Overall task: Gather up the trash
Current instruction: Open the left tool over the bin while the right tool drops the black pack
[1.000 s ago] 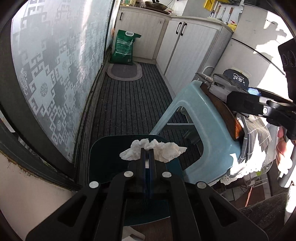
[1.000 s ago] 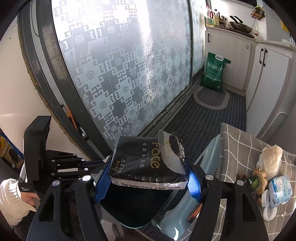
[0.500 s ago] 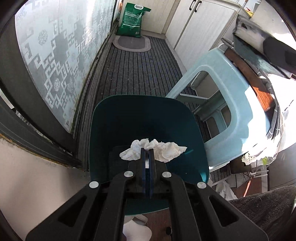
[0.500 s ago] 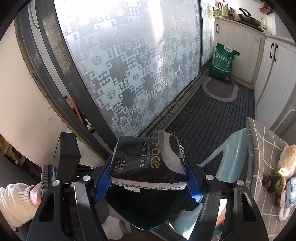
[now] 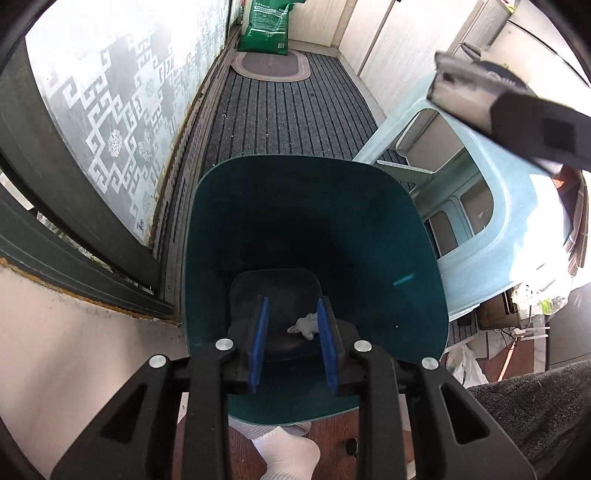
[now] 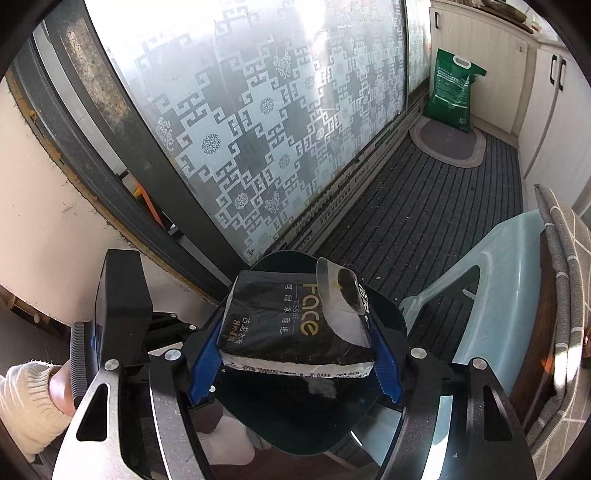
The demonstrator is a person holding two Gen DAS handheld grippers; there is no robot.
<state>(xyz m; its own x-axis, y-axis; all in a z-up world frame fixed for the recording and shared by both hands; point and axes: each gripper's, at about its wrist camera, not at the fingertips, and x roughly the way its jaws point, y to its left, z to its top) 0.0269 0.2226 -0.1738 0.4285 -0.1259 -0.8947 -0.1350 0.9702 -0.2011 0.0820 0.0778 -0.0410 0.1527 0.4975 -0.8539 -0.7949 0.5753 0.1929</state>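
Note:
A dark teal bin [image 5: 295,166] stands on the floor right under my left gripper [image 5: 292,306]. Its jaws are opening, and the blue pads stand apart with nothing pressed between them. A crumpled white tissue [image 5: 304,325] lies loose at the bottom of the bin, seen past the right pad. My right gripper [image 6: 295,354] is shut on a black tissue pack [image 6: 291,321] with a torn flap, held over the bin's rim [image 6: 277,254]. In the left wrist view that gripper's finger [image 5: 517,118] shows at the upper right.
A light-blue plastic stool [image 5: 491,229] stands right of the bin, with a chequered cloth [image 6: 565,258] on it. A frosted patterned sliding door [image 5: 110,110] runs along the left. A green bag [image 5: 267,26] and an oval mat [image 5: 271,66] lie farther back. A white-socked foot [image 5: 284,454] is near the bin.
The left jaws have parted and the white tissue has dropped from them into the bin. Both grippers have come down closer to the bin, and the right one still holds the pack.

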